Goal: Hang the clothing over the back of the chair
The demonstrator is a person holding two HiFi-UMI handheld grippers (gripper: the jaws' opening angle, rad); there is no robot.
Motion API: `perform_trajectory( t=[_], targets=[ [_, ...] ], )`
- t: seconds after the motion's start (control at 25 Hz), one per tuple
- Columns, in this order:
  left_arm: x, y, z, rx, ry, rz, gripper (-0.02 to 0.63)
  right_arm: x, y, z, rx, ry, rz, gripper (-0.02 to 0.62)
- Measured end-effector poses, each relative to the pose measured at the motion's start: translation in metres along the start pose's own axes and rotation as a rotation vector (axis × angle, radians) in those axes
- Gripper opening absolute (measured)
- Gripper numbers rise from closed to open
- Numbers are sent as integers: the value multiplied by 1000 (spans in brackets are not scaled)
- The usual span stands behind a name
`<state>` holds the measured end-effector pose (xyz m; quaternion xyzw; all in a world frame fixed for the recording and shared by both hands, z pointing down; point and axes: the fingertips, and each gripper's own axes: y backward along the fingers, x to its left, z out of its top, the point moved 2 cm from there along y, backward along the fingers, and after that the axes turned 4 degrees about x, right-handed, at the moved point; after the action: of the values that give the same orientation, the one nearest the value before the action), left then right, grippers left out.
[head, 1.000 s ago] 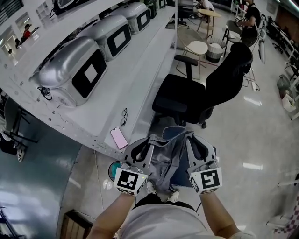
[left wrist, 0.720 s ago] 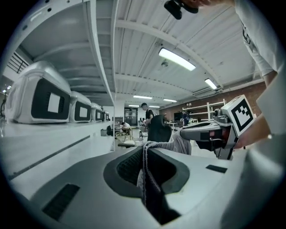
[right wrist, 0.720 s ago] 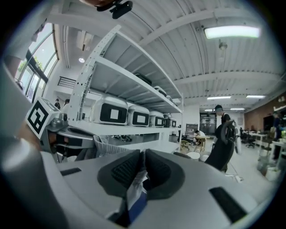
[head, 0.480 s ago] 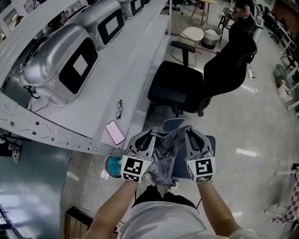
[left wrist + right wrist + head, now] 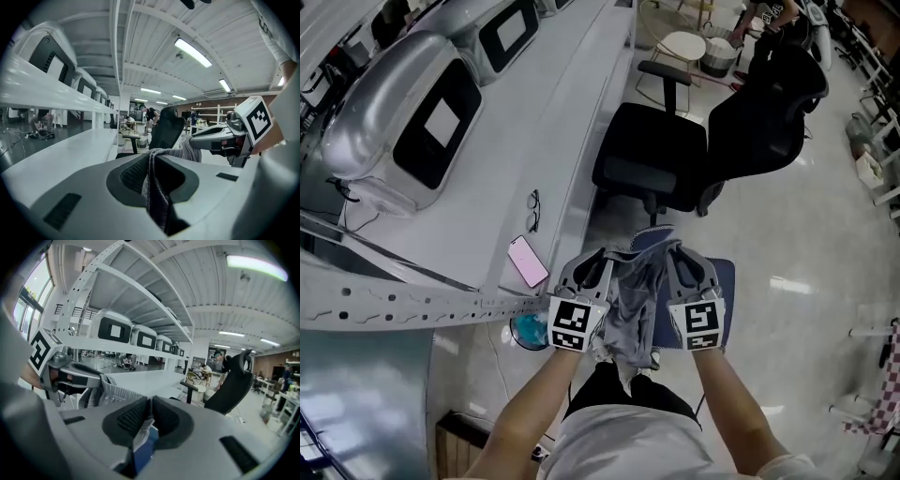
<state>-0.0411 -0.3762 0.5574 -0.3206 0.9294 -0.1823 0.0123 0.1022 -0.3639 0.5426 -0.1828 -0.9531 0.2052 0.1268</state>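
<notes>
A grey and blue garment [image 5: 630,302] hangs between my two grippers, in front of my body. My left gripper [image 5: 602,257] is shut on its grey edge [image 5: 157,197]. A little way to the right, my right gripper [image 5: 671,253] is shut on a blue and white part of the cloth [image 5: 142,442]. The black office chair [image 5: 661,164] stands beyond the garment on the floor, its tall back [image 5: 769,117] to the right, apart from the cloth. In the left gripper view the chair [image 5: 167,132] shows straight ahead past the jaws. The right gripper view has it [image 5: 233,386] on the right.
A long white bench [image 5: 497,178] runs along the left with silver machines [image 5: 403,122], a pink phone [image 5: 528,262] and glasses [image 5: 533,209] on it. A teal object [image 5: 528,331] lies on the floor below. A round stool [image 5: 686,45] and other people are far behind the chair.
Both grippers have come down together with the garment still pinched between them. The chair now sits higher in the head view.
</notes>
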Motion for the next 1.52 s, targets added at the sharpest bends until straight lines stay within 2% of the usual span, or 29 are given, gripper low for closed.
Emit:
perform_trajectory(
  t=[0.2,0.48,0.52,0.6,0.68,0.84,1.04,1.32,1.52],
  targets=[
    [4,-17,-13,29,-5,-19,37,1,-14,-13,39,13,-4,44],
    [7,-34,-37,71,27,-41,38,0,-31,-39,102,5,12,44],
    [7,-36,-39,75,32,-44,49,0,-34,-43,114,3,14,47],
    [6,-39,-43,84,40,-50,112,-1,-37,-49,132,-4,16,62],
    [7,-41,-46,92,45,-53,135,-2,-38,-51,140,-17,16,82],
    [7,-42,-49,106,61,-65,152,-2,-39,-49,144,-18,5,111],
    [2,-43,-60,163,79,-100,213,2,-36,-44,137,-12,4,121],
    [-11,-33,-69,203,82,-117,215,6,-26,-41,118,-15,14,121],
    [-17,-21,-67,169,96,-82,213,11,-11,-35,95,-17,19,121]
  ],
)
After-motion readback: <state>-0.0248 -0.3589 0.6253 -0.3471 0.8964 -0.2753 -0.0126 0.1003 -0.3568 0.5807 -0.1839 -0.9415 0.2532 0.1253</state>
